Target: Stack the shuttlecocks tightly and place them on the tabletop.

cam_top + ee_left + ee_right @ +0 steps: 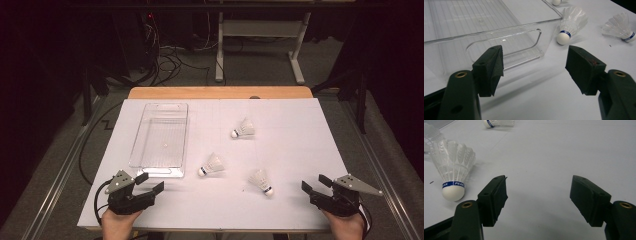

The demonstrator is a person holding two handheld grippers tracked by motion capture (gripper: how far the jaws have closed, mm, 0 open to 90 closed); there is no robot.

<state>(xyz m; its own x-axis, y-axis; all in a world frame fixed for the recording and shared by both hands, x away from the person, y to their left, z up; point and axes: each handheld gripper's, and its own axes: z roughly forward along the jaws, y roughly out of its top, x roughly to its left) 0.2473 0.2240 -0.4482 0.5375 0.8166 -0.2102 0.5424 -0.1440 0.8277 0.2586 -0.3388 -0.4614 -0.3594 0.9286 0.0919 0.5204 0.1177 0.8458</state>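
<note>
Three white feather shuttlecocks lie on the white table sheet (300,135): a far one (244,129), a middle one (212,165) and a near one (261,181). A clear plastic bin (184,142) stands empty at the left. My left gripper (151,181) rests open at the near left, just in front of the bin's near end. In the left gripper view its jaws (534,66) frame the bin wall (449,52), with the middle shuttlecock (570,25) beyond. My right gripper (314,183) sits open at the near right. The near shuttlecock (454,167) lies left of its jaws (539,195).
The sheet covers a wooden table whose bare edge (220,92) shows at the back. Metal rails run along both sides, and cables and a desk frame (260,45) stand on the floor beyond. Bare sheet spreads at the right between the shuttlecocks and the edge.
</note>
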